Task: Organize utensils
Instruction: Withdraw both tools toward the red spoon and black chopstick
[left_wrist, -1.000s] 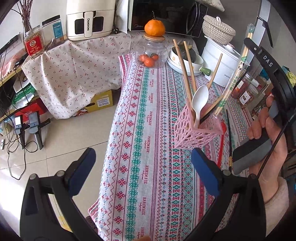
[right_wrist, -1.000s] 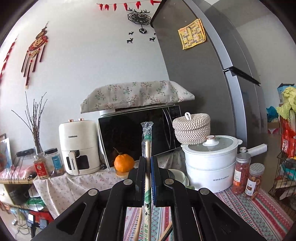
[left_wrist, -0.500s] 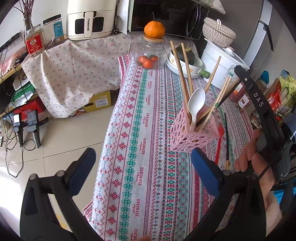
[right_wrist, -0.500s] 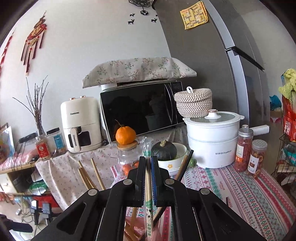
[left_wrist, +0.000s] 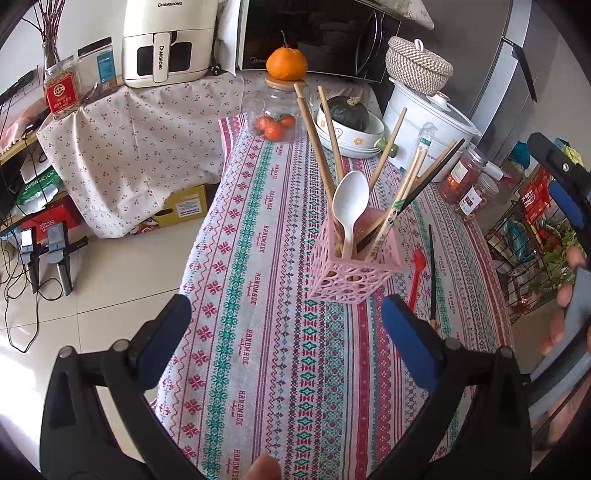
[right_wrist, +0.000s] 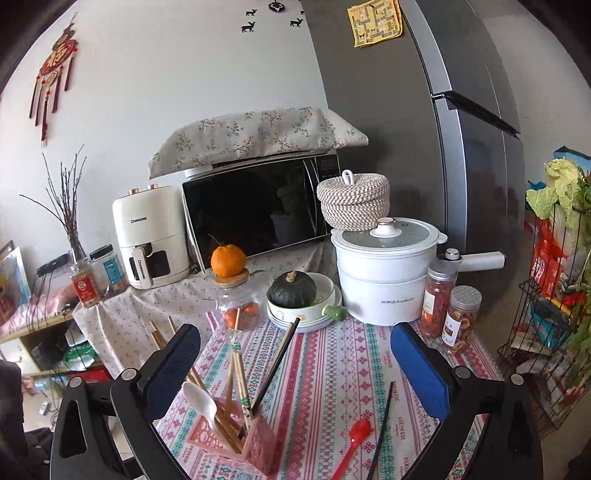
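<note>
A pink lattice utensil holder (left_wrist: 354, 271) stands on the patterned tablecloth (left_wrist: 266, 295). It holds a white spoon (left_wrist: 351, 206), several wooden chopsticks, a black chopstick and a wrapped chopstick pair (left_wrist: 402, 199). It also shows in the right wrist view (right_wrist: 236, 439). A red spoon (right_wrist: 352, 446) and a black chopstick (right_wrist: 382, 428) lie on the cloth right of the holder. My left gripper (left_wrist: 286, 332) is open and empty, in front of the holder. My right gripper (right_wrist: 295, 369) is open and empty, above the holder and the loose utensils.
At the table's far end stand a glass jar with an orange on top (left_wrist: 277, 110), a bowl holding a dark squash (left_wrist: 347, 114), a white pot (left_wrist: 428, 122) and spice jars (right_wrist: 447, 310). A wire rack (right_wrist: 546, 332) stands right. The floor lies left.
My right gripper lowered the wrapped chopstick pair into the pink holder, opened, and let go. It now sits open, back from the holder. The left gripper stayed open.
</note>
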